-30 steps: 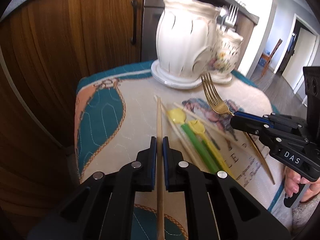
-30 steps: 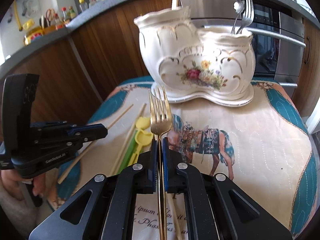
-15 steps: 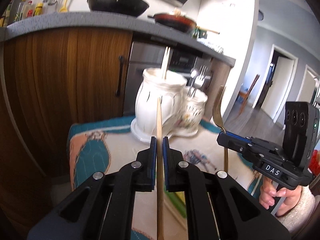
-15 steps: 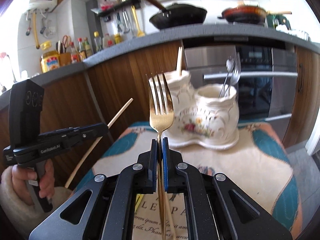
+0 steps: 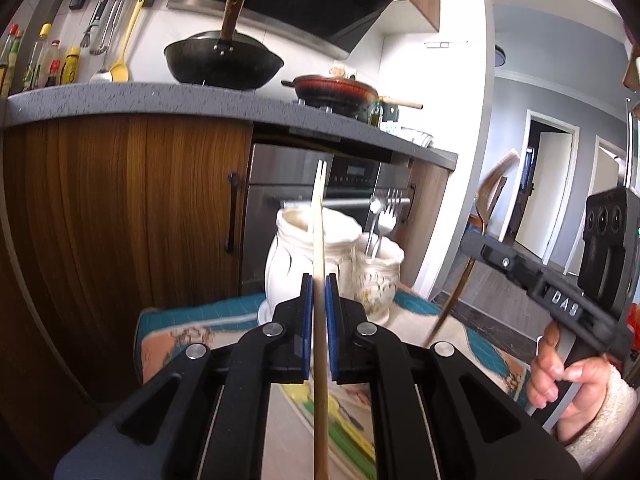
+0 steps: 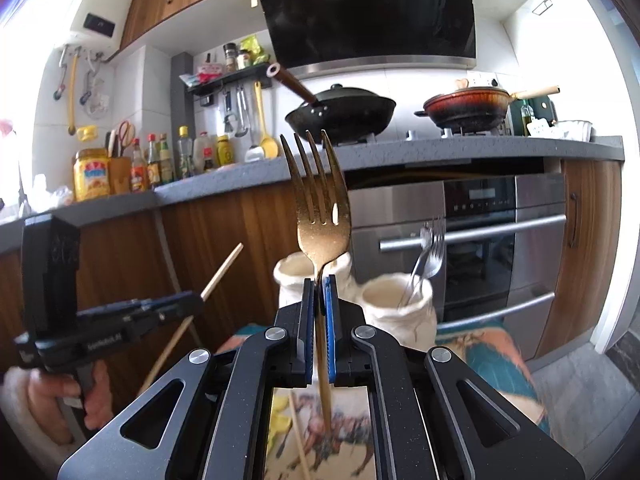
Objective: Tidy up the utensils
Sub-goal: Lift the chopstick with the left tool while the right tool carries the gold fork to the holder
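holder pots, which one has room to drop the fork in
The shorter pot is crowded on its right by silver forks, bare on its left. The taller pot holds one chopstick at centre, bare around it.

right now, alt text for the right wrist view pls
The right claw is shut on a gold metal fork, tines up, above a white ceramic two-pot utensil holder. At left, the left claw grips a wooden chopstick.
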Tool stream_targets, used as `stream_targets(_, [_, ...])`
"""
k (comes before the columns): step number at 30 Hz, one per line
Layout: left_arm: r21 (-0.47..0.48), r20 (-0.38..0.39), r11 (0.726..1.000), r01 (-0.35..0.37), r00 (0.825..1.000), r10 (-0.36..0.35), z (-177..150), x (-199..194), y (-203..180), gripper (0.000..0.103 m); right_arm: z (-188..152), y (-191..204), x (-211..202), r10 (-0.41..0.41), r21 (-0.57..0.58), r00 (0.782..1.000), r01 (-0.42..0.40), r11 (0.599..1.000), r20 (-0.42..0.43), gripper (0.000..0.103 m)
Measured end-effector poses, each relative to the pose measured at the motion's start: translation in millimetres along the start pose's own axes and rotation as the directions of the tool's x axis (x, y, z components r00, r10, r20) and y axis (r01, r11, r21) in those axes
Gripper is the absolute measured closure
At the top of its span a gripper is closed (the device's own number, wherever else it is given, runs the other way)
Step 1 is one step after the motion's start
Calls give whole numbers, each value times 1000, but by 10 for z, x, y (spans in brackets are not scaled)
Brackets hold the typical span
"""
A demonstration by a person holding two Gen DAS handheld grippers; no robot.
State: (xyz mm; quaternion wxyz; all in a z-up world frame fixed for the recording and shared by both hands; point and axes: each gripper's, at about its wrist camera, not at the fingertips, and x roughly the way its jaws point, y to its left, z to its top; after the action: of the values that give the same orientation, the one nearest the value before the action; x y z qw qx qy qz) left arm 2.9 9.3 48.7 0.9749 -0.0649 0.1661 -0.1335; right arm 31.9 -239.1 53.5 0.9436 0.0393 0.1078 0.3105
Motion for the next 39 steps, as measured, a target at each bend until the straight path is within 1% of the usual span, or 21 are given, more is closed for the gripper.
stream_targets(2, [-5,22,1000,17,1000,-16,113,82,12,97,125,-47,44,-4,5,1000,4,1000,6,97])
stream_targets(5, [-7,65,999,37,997,-36,316,214,0,97,311,-132,111,-16,17,999,16,1000,43,97])
stream_targets(10, [23,152,999,38,988,-41,656,464,-83,97,589,-327,275,-42,44,992,37,998,117,97])
stream_targets(13, [7,193,999,37,980,-37,833,625,-78,97,694,-443,424,-54,63,988,45,997,143,97])
stream_targets(16, [-15,244,999,34,969,-29,996,759,-58,97,746,-524,549,-71,80,983,58,995,167,97])
stream_targets(18, [-27,275,999,29,961,-20,1102,865,-50,97,756,-580,603,-74,94,981,58,994,181,97])
stream_targets(20, [-37,289,999,22,957,-10,1162,977,-51,97,737,-642,672,-82,110,977,61,992,198,97])
stream_targets(21, [-39,292,999,14,957,-2,1171,1044,-53,97,709,-663,704,-81,116,976,58,991,203,97])
stream_targets(23, [-39,295,999,-7,955,19,1147,1149,-44,97,627,-714,805,-89,125,978,66,990,187,97])
stream_targets(26, [-34,289,999,-40,956,48,1073,1280,-8,97,530,-767,944,-92,128,987,75,989,131,97])
stream_targets(29, [-42,279,998,-42,959,52,967,1316,60,97,438,-778,1016,-82,124,993,72,990,82,97])
stream_targets(34, [-33,229,999,-27,973,34,823,1249,137,97,290,-760,1039,-68,110,998,66,992,13,97])
stream_targets(36, [-15,195,1000,-12,981,15,763,1194,149,97,248,-779,1050,-63,122,998,64,990,-13,97])
stream_targets(39, [13,146,1000,-17,989,15,684,1133,146,97,176,-777,1059,-58,124,997,64,990,-50,97])
